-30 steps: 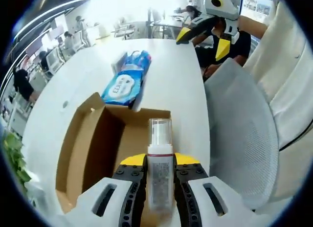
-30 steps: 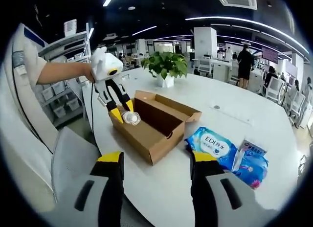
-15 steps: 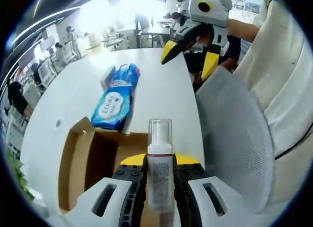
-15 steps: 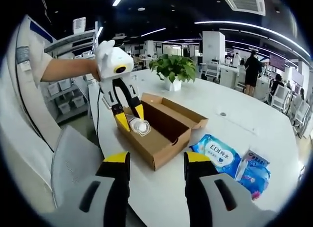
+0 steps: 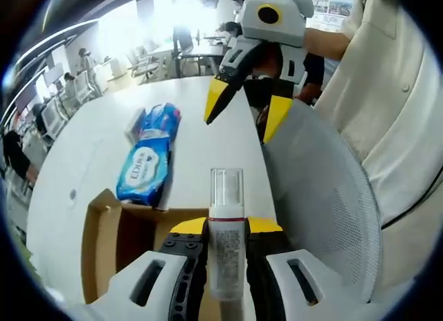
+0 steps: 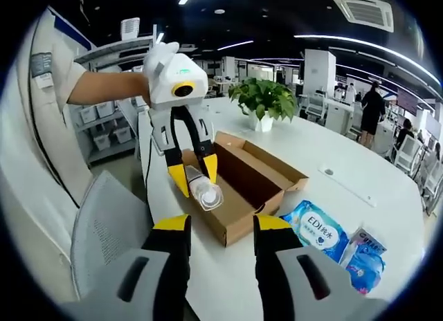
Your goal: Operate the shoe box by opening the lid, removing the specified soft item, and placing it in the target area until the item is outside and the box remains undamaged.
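Observation:
My left gripper (image 5: 226, 227) is shut on a clear-capped white pump bottle (image 5: 226, 241), held upright above the open brown shoe box (image 5: 102, 231). In the right gripper view the same left gripper (image 6: 192, 177) hangs over the box's (image 6: 257, 174) near end with the bottle (image 6: 206, 194) between its yellow tips. My right gripper (image 6: 221, 224) is open with nothing between its jaws, pointing at the box and the bottle. It also shows as a white gripper (image 5: 246, 112) with spread yellow tips beyond the bottle.
Two blue wipe packs (image 5: 142, 170) (image 5: 158, 120) lie on the white table (image 5: 90, 141) past the box; they appear as packs (image 6: 315, 228) (image 6: 364, 256) at right. A grey mesh chair (image 5: 325, 210) stands close by. A potted plant (image 6: 266, 99) sits behind the box.
The left gripper has carried the bottle up and towards the right gripper. The right gripper has come closer to the box and its jaws have narrowed a little.

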Demonstrator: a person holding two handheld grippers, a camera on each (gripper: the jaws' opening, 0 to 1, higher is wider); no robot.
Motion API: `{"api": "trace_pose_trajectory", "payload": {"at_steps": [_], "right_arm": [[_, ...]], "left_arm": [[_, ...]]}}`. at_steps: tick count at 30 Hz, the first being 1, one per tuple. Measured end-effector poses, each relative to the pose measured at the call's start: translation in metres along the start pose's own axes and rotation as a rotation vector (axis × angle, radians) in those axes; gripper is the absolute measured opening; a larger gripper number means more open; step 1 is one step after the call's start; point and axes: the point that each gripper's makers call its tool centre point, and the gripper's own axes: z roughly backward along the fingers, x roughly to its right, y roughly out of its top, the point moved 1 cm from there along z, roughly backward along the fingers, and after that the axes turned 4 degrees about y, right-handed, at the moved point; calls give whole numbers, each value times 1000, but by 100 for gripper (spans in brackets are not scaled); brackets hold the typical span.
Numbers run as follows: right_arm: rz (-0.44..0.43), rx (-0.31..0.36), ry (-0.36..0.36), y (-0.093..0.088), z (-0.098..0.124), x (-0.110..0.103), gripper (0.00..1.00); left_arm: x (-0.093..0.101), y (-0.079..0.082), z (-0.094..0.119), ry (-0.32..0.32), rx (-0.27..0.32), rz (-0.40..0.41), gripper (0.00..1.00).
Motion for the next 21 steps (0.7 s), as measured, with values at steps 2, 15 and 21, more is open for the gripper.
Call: {"api": "trace_pose_trajectory", "payload": {"at_steps": [2, 15, 21], "right_arm": [[7, 2, 10, 1, -1, -2, 31], [67, -13, 101, 3, -10, -19, 25], [89, -11, 131, 4, -14, -25, 22]], "left_arm": [[4, 4, -2, -13, 7, -4, 18], [13, 16, -7, -71, 42, -56, 18], [17, 23, -7, -95, 86, -77, 18]]}}
